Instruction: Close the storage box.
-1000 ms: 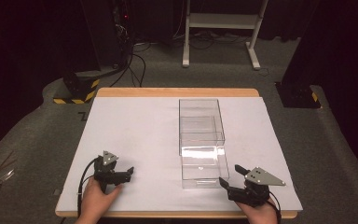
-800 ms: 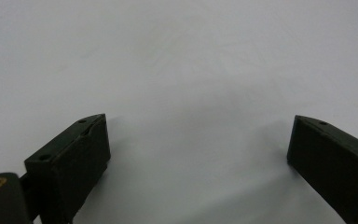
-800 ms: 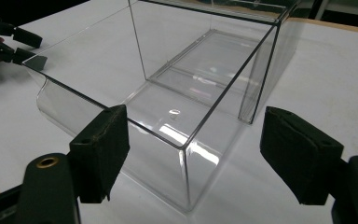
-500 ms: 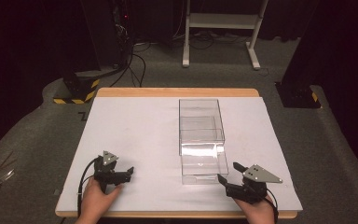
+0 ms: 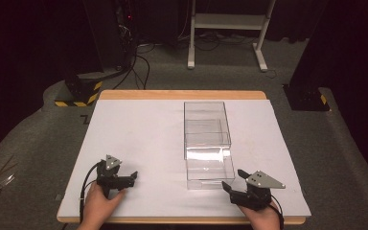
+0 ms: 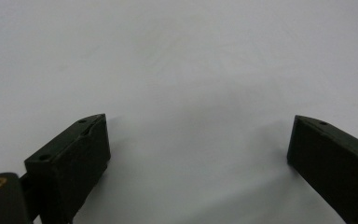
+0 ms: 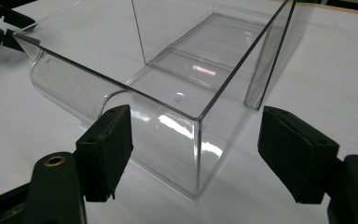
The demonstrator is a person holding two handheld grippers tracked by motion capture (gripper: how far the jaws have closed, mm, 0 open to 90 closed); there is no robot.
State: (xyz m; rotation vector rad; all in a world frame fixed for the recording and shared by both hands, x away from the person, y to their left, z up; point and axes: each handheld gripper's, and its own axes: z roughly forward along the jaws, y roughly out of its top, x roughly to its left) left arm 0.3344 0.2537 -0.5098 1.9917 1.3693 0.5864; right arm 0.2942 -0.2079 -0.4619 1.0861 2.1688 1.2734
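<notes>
Clear box sits mid-table, long axis running away from the person. Right claw is nearest, at its near corner, closing on nothing yet. Left claw gapes, well apart.

- We see a clear see-through plastic box with shiny white glints on it.
- We see a big plain white sheet with no pattern.
- The light brown wooden table peeks out as a thin rim around the sheet.
- The black left gripper has a grey three-cornered plate on top.
- The black right gripper has a grey plate too, with small dark dots.
- The soft floor carpet is dull grey-green.
- We see a black block with yellow and black stripes.
- The metal stand is white.
</notes>
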